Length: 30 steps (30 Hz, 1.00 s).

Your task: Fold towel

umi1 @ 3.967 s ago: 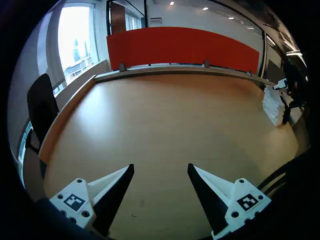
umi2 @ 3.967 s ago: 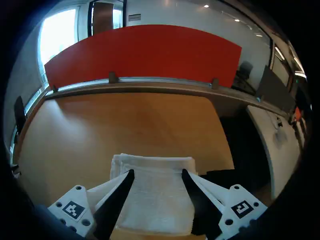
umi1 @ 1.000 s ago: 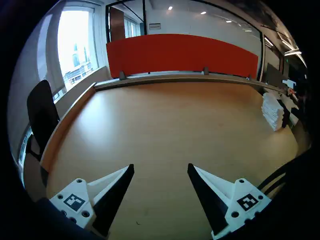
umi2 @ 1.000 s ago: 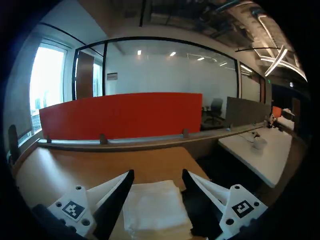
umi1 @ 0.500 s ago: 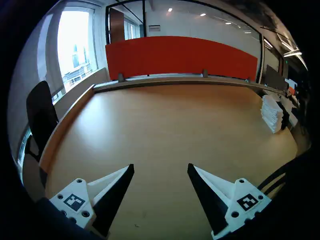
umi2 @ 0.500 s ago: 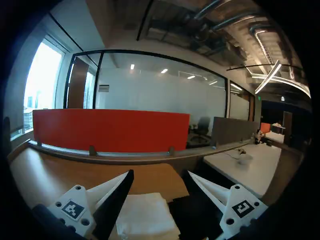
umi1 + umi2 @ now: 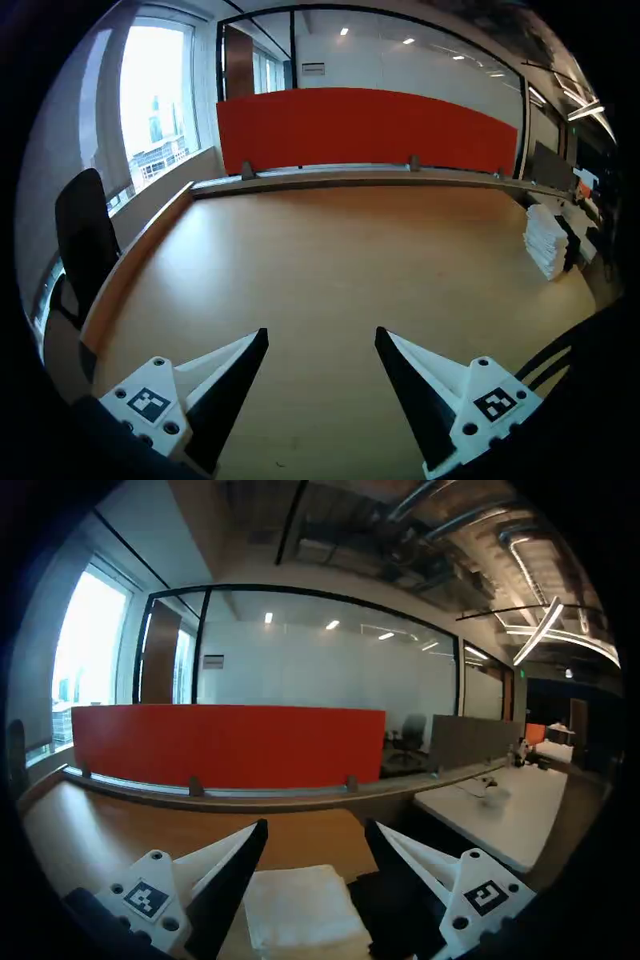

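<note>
Hidden / unclear:
- Right gripper view: the near edge of the folded white towel (image 7: 300, 908) runs out of view at the bottom. Layered edges show at its lower right, so it looks like the top of a pile, but the number of layers cannot be told.
- Cannot tell whether either finger touches the cloth. The inner edges of the fingers overlap the towel's sides in this view.
- Left gripper view: the towel stack (image 7: 546, 240) is small and far off at the right edge of the wooden desk (image 7: 336, 256). A dark object just behind it cannot be identified.

Pose:
- Left gripper (image 7: 320, 331): fingers spread wide with bare desk between them, looking slightly down along the desktop toward the red partition (image 7: 368, 132). A black chair (image 7: 84, 232) stands at the left, beside the window (image 7: 156, 112).
- Right gripper (image 7: 314, 824): fingers spread wide and pitched upward, so the ceiling pipes (image 7: 416, 528) and glass wall take up the upper half of its view. A white desk (image 7: 512, 816) sits at the right.

Towel vs. jaws:
- Right: the towel lies flat at the desk corner, below and between the spread fingers, centred in the gap and not clamped.
- Left: the stack is well apart from the jaws, far to the right.
</note>
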Motion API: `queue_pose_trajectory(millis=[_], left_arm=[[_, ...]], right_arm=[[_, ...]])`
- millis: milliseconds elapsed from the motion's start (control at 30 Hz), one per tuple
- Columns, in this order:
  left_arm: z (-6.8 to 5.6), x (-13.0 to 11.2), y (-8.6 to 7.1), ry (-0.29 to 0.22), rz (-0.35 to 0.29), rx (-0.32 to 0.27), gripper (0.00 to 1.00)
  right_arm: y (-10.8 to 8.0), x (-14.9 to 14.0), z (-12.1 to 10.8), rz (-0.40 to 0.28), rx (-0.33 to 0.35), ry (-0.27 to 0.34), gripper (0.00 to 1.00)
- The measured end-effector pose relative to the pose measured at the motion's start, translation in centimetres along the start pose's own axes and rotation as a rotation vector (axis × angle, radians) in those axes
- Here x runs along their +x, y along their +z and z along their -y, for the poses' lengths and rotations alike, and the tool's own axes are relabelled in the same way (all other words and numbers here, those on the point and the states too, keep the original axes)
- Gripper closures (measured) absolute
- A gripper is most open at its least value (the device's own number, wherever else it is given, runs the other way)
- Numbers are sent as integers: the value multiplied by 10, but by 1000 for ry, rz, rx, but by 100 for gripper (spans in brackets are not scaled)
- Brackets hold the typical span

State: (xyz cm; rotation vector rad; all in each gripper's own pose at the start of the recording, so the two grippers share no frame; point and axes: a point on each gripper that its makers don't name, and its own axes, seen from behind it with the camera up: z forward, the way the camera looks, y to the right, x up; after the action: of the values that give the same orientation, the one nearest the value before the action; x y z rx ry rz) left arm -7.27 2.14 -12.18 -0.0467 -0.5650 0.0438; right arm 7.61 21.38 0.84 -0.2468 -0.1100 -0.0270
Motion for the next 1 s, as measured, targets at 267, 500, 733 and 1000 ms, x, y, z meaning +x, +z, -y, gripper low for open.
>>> queue_pose_trajectory(millis=[267, 500, 733, 1000], left_arm=[[15, 32, 5, -19, -79, 30, 1], [26, 71, 10, -37, -171, 51, 1], [38, 107, 16, -54, -256, 58, 1], [41, 142, 21, -57, -328, 53, 1]], right_arm=[[-6, 15, 24, -15, 46, 2, 6], [-11, 25, 51, -22, 92, -2, 4], [-17, 31, 82, -33, 137, 17, 3], [-28, 37, 121, -41, 195, 37, 2]])
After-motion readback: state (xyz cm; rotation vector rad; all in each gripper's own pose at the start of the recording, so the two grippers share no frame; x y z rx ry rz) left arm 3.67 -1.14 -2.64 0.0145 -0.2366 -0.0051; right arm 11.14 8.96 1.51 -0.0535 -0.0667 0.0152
